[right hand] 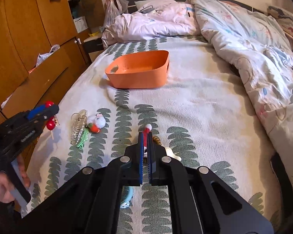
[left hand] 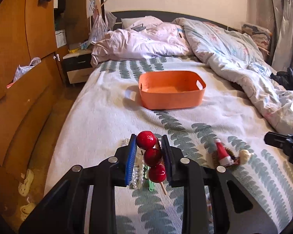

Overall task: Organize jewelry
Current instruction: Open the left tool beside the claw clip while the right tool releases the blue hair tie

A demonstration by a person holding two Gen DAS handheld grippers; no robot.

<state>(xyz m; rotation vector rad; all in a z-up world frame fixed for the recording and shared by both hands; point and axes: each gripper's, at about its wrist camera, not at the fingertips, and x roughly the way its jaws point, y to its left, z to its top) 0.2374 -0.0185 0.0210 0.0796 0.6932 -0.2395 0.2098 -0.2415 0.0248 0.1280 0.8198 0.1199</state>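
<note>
Both hand-held grippers point forward and downward over the bed (left hand: 107,120), toward the orange basket (left hand: 171,91), which sits farther up the bed than either.

The left hand-held gripper (left hand: 148,156) is clamped on a skewer of three red balls (left hand: 152,157), held above the bedspread on the near side of the basket; a person's hand (right hand: 2,185) grips its handle at the right wrist view's left edge. The right hand-held gripper (right hand: 146,156) is closed on a small red Santa-hat ornament (right hand: 146,131), also nearer than the basket and to its right.

Between the two grippers, nearer than the basket, lie a clear plastic hair clip (right hand: 79,125), a green clip (right hand: 82,140) and a white plush bunny with a carrot (right hand: 97,121). A cream piece (right hand: 171,153) lies just beside the right gripper. Rumpled quilts (left hand: 234,54) are heaped beyond the basket and to its right; nothing lies between the grippers and the basket.
</note>
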